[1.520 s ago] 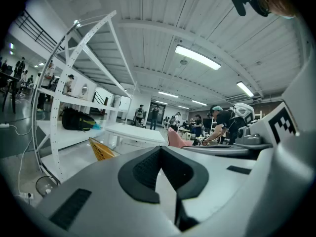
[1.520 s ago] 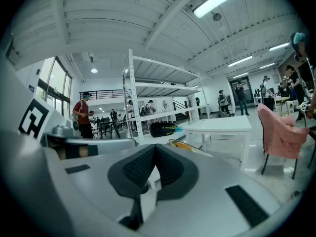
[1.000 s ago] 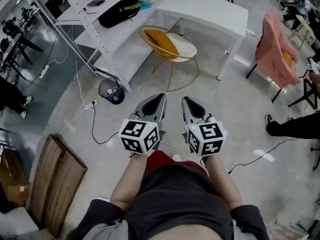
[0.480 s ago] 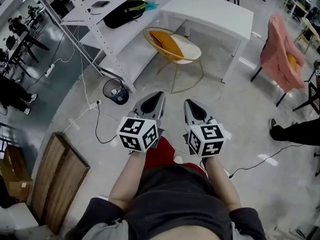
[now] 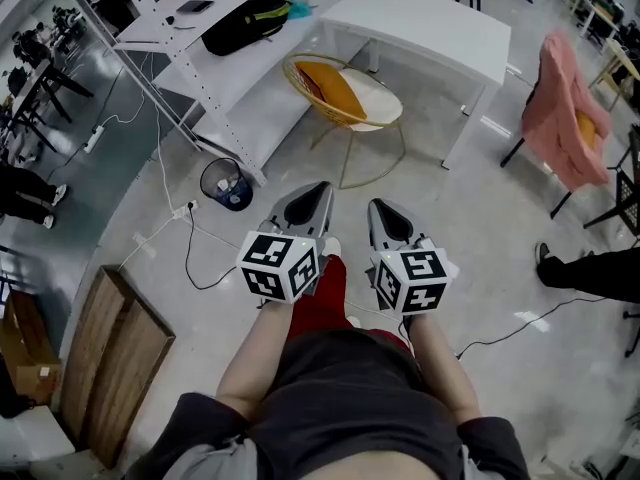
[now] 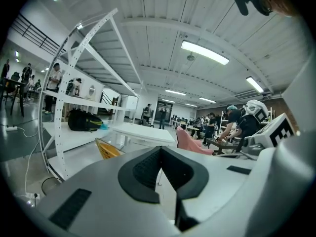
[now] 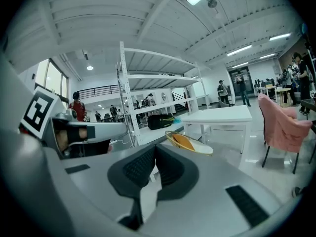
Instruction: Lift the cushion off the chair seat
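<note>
An orange cushion (image 5: 324, 83) leans inside a round gold-wire chair (image 5: 346, 118), beside its white seat pad (image 5: 377, 95), on the floor ahead of me. My left gripper (image 5: 320, 189) and right gripper (image 5: 378, 206) are held side by side, well short of the chair, pointing toward it. Both are shut with nothing between the pads. The left gripper view has the cushion (image 6: 107, 150) just left of the shut gripper (image 6: 160, 148). The right gripper view has the cushion (image 7: 184, 142) and chair (image 7: 197, 148) up and to the right of the shut gripper (image 7: 154, 147).
A white table (image 5: 430, 23) stands behind the chair. A white shelving rack (image 5: 170, 48) holds a black bag (image 5: 240, 13) at left. A waste bin (image 5: 222, 182), floor cables, wooden boards (image 5: 110, 353), a pink-draped chair (image 5: 560, 108) and a person's legs (image 5: 590, 268) surround the path.
I have stepped forward: the chair and table sit slightly lower and nearer in the head view, and a red-trousered leg now shows between the grippers. Both grippers stay shut.
</note>
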`<state>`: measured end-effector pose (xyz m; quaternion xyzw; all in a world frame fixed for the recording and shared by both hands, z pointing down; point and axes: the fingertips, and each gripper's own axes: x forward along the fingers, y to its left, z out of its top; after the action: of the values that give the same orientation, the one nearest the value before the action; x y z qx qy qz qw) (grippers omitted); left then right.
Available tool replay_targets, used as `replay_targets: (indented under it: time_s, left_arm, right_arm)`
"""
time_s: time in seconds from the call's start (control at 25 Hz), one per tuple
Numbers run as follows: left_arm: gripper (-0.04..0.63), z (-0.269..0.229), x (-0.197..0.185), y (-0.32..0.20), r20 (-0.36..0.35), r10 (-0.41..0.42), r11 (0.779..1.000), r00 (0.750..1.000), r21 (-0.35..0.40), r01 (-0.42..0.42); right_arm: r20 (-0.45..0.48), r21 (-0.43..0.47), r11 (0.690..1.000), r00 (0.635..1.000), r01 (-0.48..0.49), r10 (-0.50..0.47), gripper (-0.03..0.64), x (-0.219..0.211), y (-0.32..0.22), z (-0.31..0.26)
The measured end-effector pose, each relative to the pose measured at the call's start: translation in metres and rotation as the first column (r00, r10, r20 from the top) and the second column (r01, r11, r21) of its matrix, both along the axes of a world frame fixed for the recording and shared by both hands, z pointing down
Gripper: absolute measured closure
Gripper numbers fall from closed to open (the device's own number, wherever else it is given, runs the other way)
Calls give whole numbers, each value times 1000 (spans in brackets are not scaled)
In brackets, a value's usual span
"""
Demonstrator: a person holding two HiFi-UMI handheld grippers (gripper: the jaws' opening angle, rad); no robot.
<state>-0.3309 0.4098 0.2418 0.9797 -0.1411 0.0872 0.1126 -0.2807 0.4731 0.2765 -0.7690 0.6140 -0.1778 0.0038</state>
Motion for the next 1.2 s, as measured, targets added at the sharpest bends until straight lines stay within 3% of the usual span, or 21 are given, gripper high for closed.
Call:
replay_targets:
  time_s: [0.4,0.84,1.2]
  left_arm:
    - [584,21,39,-75,2,-21,999,1000,-35,21]
    - [584,34,101,-199,19,-4,998,1000,-62,6]
    - [584,52,146,-285,77,24,996,997,-84,-18]
  right_arm:
    - [-23,-24,1000,1000,-5,5,598,44,-63,8]
    - [-12,-52,998,999,34,-35,598,94,-197,11]
    - [6,-91,996,1000,13,-13,598,136,-289,20]
